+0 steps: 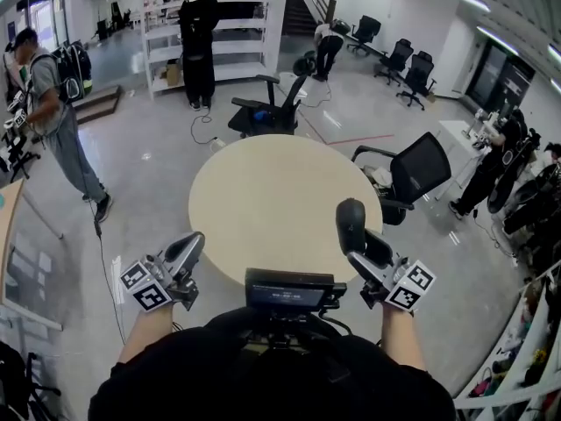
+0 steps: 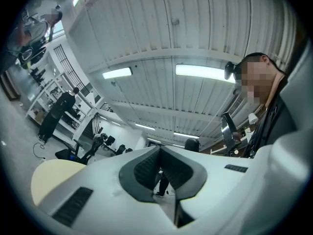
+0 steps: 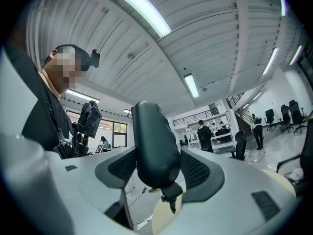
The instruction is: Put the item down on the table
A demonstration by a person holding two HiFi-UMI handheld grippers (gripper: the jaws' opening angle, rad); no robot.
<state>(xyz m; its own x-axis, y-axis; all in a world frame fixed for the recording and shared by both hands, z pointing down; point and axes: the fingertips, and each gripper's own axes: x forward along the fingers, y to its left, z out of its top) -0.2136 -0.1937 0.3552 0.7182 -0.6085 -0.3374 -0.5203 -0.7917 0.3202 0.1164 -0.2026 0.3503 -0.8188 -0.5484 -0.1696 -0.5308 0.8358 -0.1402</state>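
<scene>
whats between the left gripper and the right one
A black box-shaped device on the person's chest, between left gripper and right gripper, shown in the head view.

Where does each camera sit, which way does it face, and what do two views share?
Head view: on the person's head, facing steeply down at the round table; the arms, left hand-held gripper and right hand-held gripper show.
Left gripper view: on the left hand-held gripper, tilted up toward the ceiling; its shut jaws show.
Right gripper view: on the right hand-held gripper, tilted up; its jaws clamp a dark item.
Shared: all three show the round table.
</scene>
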